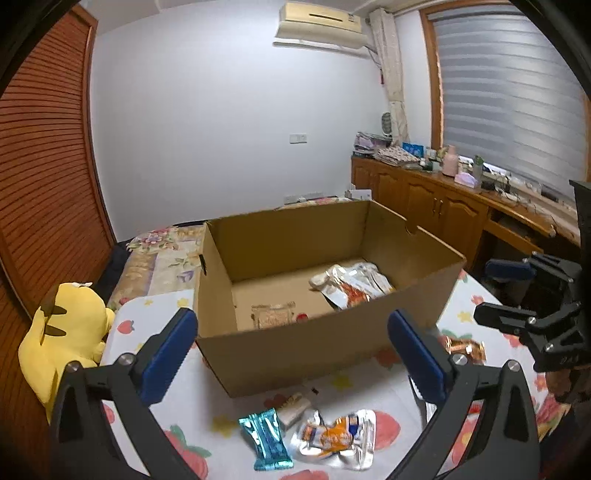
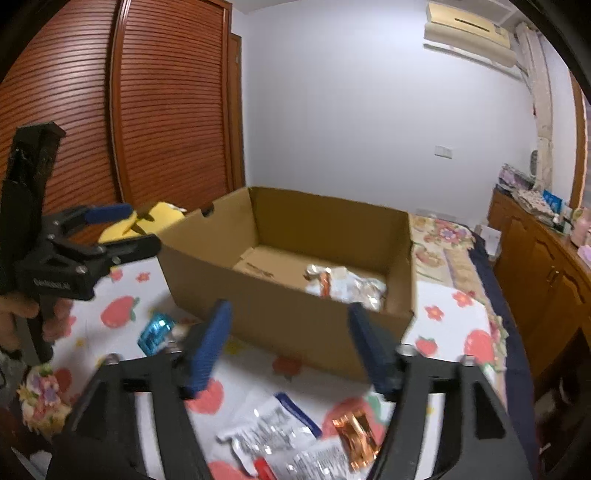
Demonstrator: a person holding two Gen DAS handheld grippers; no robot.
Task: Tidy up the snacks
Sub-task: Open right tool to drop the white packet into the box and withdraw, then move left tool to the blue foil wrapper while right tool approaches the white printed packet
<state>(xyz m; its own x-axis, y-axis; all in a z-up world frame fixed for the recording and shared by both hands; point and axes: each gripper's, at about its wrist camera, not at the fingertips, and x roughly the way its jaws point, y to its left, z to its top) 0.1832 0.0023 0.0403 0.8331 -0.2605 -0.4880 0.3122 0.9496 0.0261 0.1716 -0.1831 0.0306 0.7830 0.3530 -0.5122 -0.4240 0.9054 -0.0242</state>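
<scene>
The cardboard box (image 1: 325, 332) stands open-topped in the middle of the desk (image 1: 155, 314), presumably as the collecting bin: a silver-and-orange pouch (image 1: 351, 282) and a small clear packet (image 1: 273, 315) already lie on its floor. The rest of the snacks wait on the strawberry-print cloth in front of it, within easy reach. Ahead of the left gripper (image 1: 291, 354) are a teal wrapper (image 1: 266, 439), a crumpled silver and orange bag (image 1: 336, 437) and a small beige bar (image 1: 293, 406) touching the wrapper's corner. Under the right gripper (image 2: 291, 350) lie a white printed packet (image 2: 280, 435) and a copper foil candy (image 2: 356, 439); this view is blurred, so the packet may be more than one.

Both grippers hover above the loose snacks with their blue pads spread wide apart and nothing between them, likely poised to choose a next item.

The desk seems to adjoin a bed with a floral cover (image 1: 162, 254), where a yellow plush toy (image 1: 66, 332) sits at the edge. Slatted wooden doors (image 2: 166, 110), an air conditioner (image 1: 319, 22) and a blind-covered window (image 1: 509, 99) frame the room
</scene>
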